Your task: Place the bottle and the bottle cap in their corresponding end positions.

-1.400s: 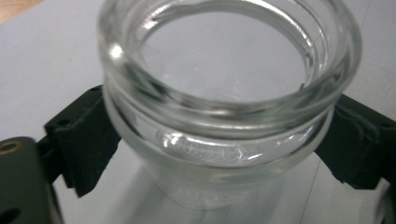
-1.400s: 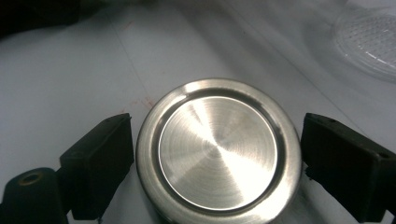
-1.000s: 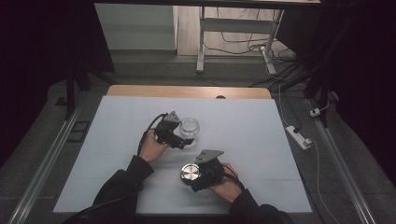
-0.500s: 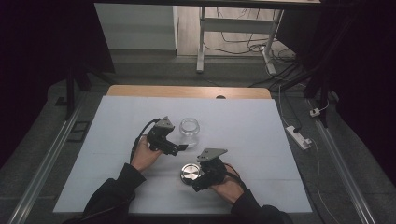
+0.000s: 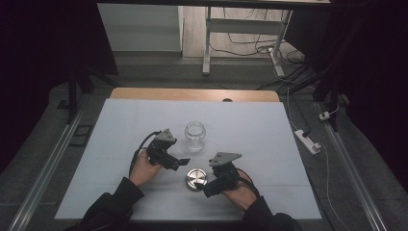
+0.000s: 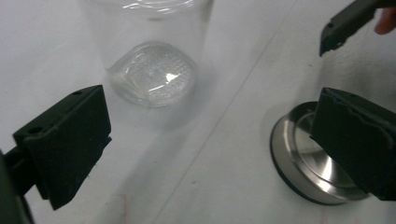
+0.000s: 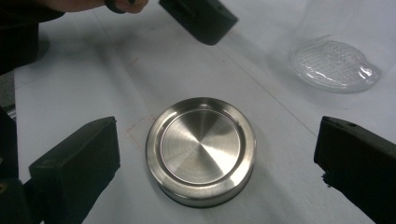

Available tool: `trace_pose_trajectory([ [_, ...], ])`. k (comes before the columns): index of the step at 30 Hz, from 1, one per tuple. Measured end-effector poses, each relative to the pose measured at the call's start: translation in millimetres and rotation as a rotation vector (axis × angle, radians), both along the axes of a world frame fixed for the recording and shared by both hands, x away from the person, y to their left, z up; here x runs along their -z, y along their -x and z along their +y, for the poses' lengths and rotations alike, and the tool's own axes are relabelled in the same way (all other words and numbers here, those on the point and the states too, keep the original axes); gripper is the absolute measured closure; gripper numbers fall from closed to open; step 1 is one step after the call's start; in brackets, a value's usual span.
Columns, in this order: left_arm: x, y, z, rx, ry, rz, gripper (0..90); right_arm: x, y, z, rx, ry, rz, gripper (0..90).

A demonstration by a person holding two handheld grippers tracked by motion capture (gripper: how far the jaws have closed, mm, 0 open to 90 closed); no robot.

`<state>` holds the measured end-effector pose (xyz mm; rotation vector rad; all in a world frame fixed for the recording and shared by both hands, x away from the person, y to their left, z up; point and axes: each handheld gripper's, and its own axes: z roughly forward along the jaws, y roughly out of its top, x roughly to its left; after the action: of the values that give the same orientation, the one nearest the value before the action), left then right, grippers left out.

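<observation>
Left hand-held gripper [image 5: 179, 162]: your left hand [image 5: 143, 168] holds it low over the bench [image 5: 120, 120]; its jaws stand wide apart with nothing between them, pointing toward the space between jar and lid.
Right hand-held gripper [image 5: 206, 187]: your right hand [image 5: 239, 193] holds it just beside the lid; jaws spread wide on either side of it, not touching, gripping nothing.
Glass jar [image 5: 195, 135]: clear, upright, open-topped, standing mid-bench beyond both grippers.
Metal lid [image 7: 201, 150]: round, brushed steel, lying flat on the white bench near the jar, between your two grippers.
</observation>
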<state>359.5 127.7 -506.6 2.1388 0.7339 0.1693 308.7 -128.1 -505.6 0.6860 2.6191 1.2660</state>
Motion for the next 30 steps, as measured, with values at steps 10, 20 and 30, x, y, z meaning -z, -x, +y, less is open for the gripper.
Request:
trace_pose_trajectory([
  [10,-9.0,23.7,8.2,0.005,-0.002,-0.015,0.0,-3.6,1.3,-12.2,0.009,-0.009,-0.002,0.3],
  [20,-14.8,50.3,24.6,-0.009,0.004,-0.017,0.0,-7.8,5.6,-23.1,0.008,0.003,-0.016,0.2],
  [30,-12.3,75.8,44.9,-0.039,-0.019,-0.012,0.0,-12.7,11.5,-33.3,0.027,0.003,-0.039,0.0],
])
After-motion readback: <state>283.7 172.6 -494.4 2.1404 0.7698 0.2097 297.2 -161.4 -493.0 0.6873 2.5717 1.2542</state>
